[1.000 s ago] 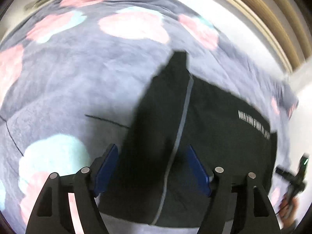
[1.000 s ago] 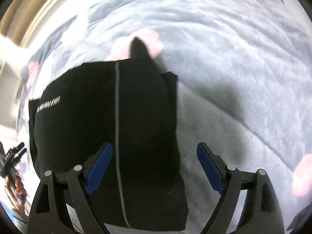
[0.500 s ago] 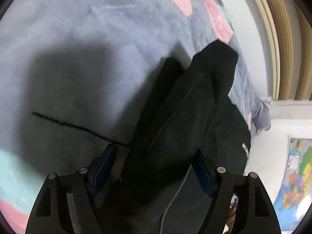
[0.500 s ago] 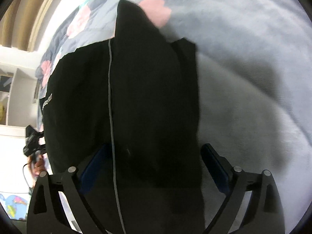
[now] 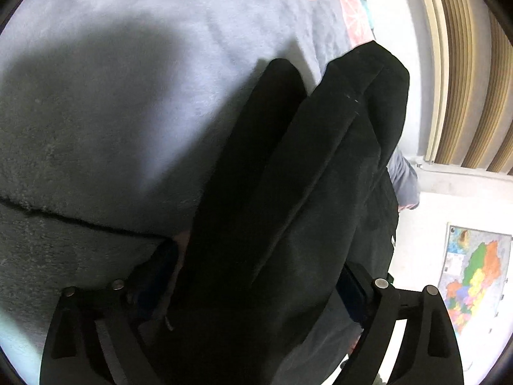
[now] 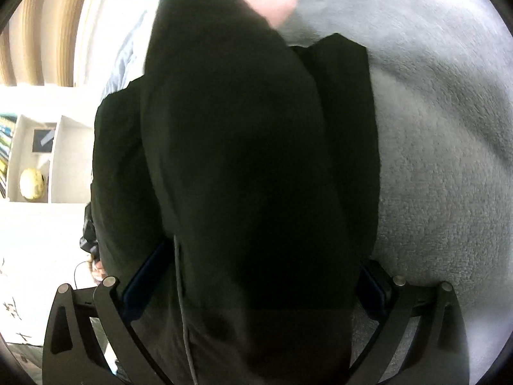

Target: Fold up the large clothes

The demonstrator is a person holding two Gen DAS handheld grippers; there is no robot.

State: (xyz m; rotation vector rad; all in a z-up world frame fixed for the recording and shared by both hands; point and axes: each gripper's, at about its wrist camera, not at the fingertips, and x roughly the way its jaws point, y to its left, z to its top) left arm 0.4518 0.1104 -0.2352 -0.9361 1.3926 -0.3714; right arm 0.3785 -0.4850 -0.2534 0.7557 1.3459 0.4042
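Between the opening jaws of the left gripper (image 5: 256, 292) and the right gripper (image 6: 256, 285) lies the folded black garment (image 6: 243, 166), on the grey blanket (image 5: 112, 112) of the bed. Fabric snagging on a pad could drag the fold open.

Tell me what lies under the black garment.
The black garment lies on a grey fleece blanket with pink patches, which shows along its sides. Whatever is directly beneath it is covered by the cloth.
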